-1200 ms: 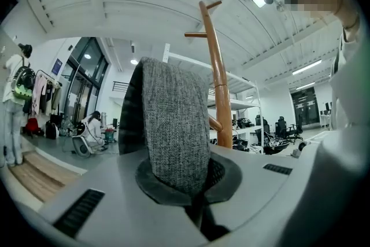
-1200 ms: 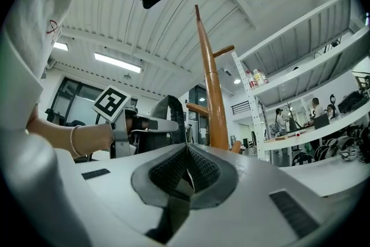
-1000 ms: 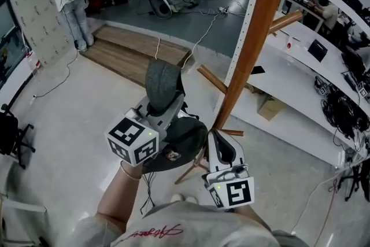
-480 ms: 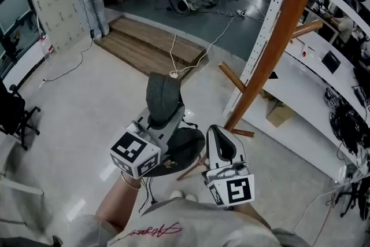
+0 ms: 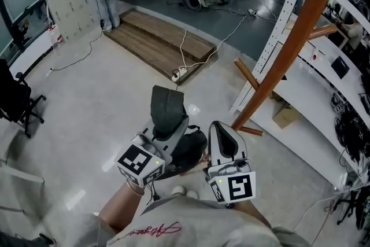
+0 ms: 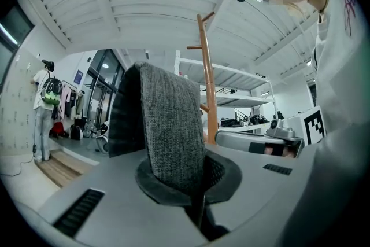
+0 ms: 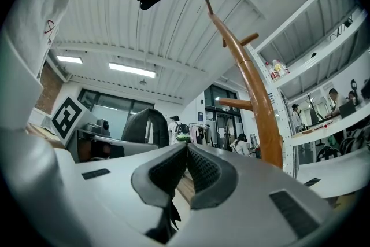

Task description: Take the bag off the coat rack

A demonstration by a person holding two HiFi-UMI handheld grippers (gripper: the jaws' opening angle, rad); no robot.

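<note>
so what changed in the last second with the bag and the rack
The left gripper, with the bag below it, has drawn a little away from the rack, leftward in the head view; the gap to the rack's foot has grown. Nothing was taken hold of or let go. Unchanged: the left gripper is shut on the strap, and the right gripper is shut and empty beside it.
</note>
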